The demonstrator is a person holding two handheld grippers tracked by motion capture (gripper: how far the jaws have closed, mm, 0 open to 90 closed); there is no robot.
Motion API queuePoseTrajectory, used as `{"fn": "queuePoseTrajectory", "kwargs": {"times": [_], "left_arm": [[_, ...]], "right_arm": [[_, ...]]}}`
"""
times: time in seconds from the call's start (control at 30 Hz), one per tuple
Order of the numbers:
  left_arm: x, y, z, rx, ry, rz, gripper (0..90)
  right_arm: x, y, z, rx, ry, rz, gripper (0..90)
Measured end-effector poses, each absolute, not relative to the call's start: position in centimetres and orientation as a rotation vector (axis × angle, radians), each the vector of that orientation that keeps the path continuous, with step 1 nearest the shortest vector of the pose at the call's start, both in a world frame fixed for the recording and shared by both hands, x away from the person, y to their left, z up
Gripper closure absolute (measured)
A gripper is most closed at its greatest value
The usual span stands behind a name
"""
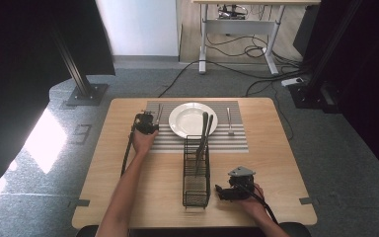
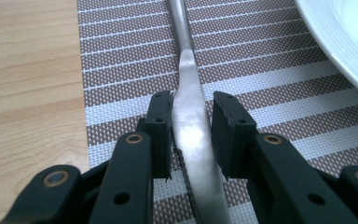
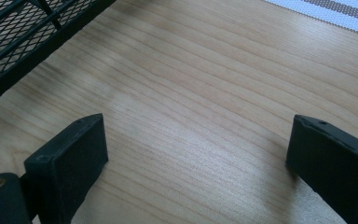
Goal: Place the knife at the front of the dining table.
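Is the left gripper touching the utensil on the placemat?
Cannot tell: in the left gripper view, the left gripper straddles the utensil, left pad seemingly touching, right pad gapped.

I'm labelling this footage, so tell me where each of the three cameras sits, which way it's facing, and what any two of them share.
High view: above the person's side, looking forward and down on the table; both forearms show.
Left gripper view: rides the left gripper, looking along its jaws, which flank a utensil handle on the striped placemat.
Right gripper view: rides the right gripper, jaws wide over bare wood beside the wire caddy.
Shared: the high and left gripper views both show the white plate.
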State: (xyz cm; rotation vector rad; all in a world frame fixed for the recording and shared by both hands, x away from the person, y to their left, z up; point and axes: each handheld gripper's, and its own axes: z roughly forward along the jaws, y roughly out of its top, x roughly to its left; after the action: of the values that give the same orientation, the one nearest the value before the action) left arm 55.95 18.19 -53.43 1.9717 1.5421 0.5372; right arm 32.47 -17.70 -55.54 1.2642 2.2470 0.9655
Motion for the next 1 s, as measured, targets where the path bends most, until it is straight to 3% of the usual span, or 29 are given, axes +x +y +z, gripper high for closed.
{"fn": "queuePoseTrajectory", "kwargs": {"times": [0.63, 0.73, 0.9, 1.0], "left_arm": [[55.6, 17.9, -53.5, 1.980, 1.518, 0.525, 65.2], [55.6, 17.8, -53.5, 1.980, 1.515, 0.524, 60.4], [55.1, 18.0, -52.8, 1.985, 1.473, 0.536, 41.9], [54.3, 18.7, -51.9, 1.954, 1.432, 0.543, 36.8]], "right_arm": [[32.4, -17.7, -55.5, 1.259, 2.252, 0.966, 5.4], [32.4, -17.7, -55.5, 1.259, 2.252, 0.966, 5.4], [32.4, -17.7, -55.5, 1.259, 2.251, 0.967, 5.3], [32.5, -17.7, -55.5, 1.257, 2.252, 0.966, 4.9]]}}
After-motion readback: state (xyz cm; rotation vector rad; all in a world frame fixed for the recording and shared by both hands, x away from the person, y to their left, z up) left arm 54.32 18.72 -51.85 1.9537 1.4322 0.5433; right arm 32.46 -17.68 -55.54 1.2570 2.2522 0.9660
